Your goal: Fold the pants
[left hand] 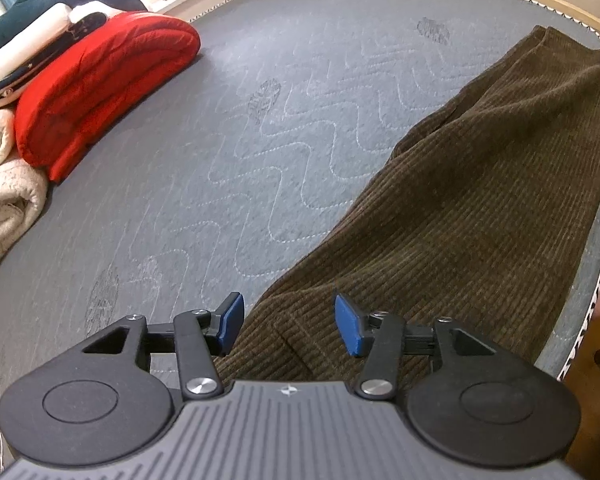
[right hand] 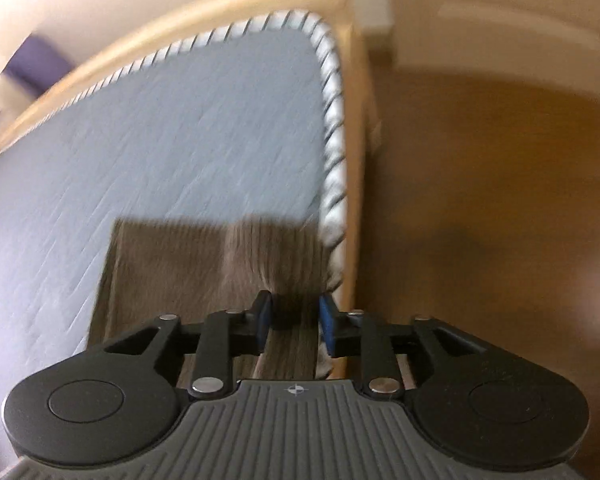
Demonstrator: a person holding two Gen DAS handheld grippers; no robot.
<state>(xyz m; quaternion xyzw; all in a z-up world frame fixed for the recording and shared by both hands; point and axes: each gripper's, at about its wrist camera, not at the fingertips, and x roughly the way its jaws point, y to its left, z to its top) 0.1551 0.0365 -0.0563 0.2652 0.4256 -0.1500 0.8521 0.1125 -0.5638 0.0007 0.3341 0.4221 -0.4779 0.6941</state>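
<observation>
**While both tongs hang open, the pants lie ungripped at the bed's edge**

Though the brown corduroy pants lie flat on the grey mattress, they run close along its piped edge, so a careless pull could likely drag fabric off the side toward the floor.

- Left tongs: released, blue pads spread wide, holding nothing. You hover them low over the near end of the pants, the left pad over bare mattress, the right over cloth.
- Right tongs: also released, nothing clamped. They point along the pants toward the far mattress corner, tilted down, near the edge. That view is motion-blurred; contact with the cloth cannot be told.
- Risk: closing now may catch only the top layer, and the fold would go crooked. Thick corduroy could also slip from a shallow pinch.
- Risk: the red quilt and cream blankets sit well apart to the left; little chance of snagging.
</observation>
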